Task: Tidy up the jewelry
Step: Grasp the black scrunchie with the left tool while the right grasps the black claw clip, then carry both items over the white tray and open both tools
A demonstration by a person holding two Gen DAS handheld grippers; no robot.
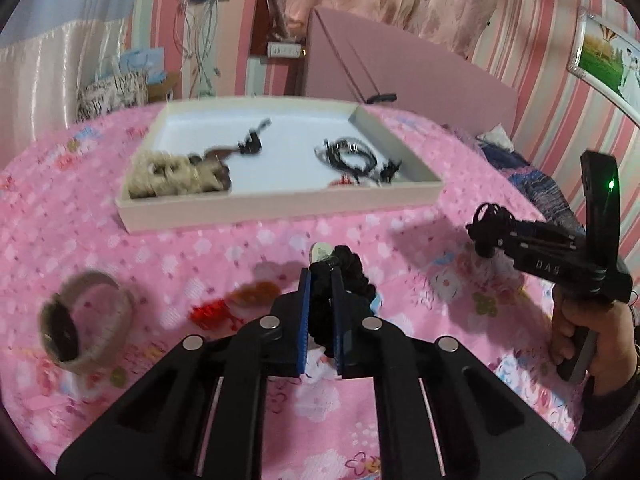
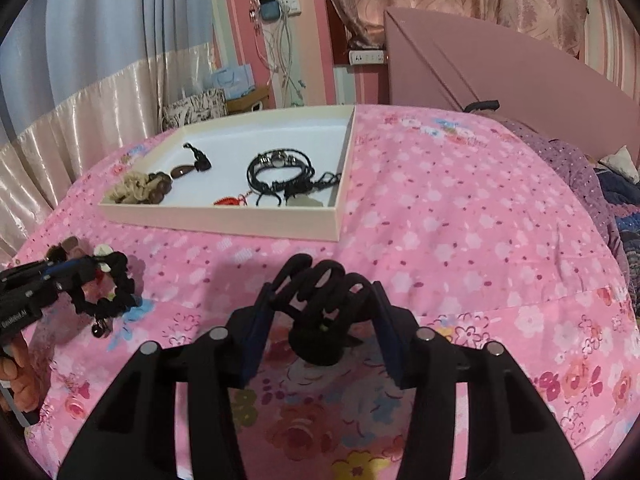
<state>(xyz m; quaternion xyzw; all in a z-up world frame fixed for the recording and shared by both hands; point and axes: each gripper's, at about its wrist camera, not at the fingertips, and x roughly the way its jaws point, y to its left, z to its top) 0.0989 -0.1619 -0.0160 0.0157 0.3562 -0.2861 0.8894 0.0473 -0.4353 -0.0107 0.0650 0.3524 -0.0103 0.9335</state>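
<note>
On a bed spread with a pink floral sheet (image 2: 460, 216), a person works two handheld tools over scattered jewelry. The left tool (image 1: 322, 270), its blue-padded fingers pressed together, pinches a black ruffled fabric bracelet with a pale charm (image 1: 352, 270), held just above the sheet; the right wrist view shows the same bracelet (image 2: 116, 280) hanging as a loop from that tool's tip (image 2: 86, 266). The right tool (image 2: 324, 284), partly spread, has its fingers around a black claw-shaped hair clip (image 2: 320, 308); its pads appear to press on the clip's sides. In the left wrist view that tool (image 1: 486, 226) hangs above the sheet, gripped by a bare hand (image 1: 588, 340). Beyond both tools lies a shallow cream rectangular tray (image 2: 256, 224), holding a beige knitted scrunchie (image 2: 132, 190), a brown beaded piece (image 2: 182, 170), a black corded bracelet set (image 2: 280, 172) and a small red item (image 2: 228, 201). Still on the sheet, near the left tool, lie a wide tan cuff bangle (image 1: 86, 322), a red tasselled ornament (image 1: 210, 312) and an orange-brown fuzzy piece (image 1: 256, 292), blurred in the picture. A pink headboard (image 2: 500, 68) stands behind the bed.
</note>
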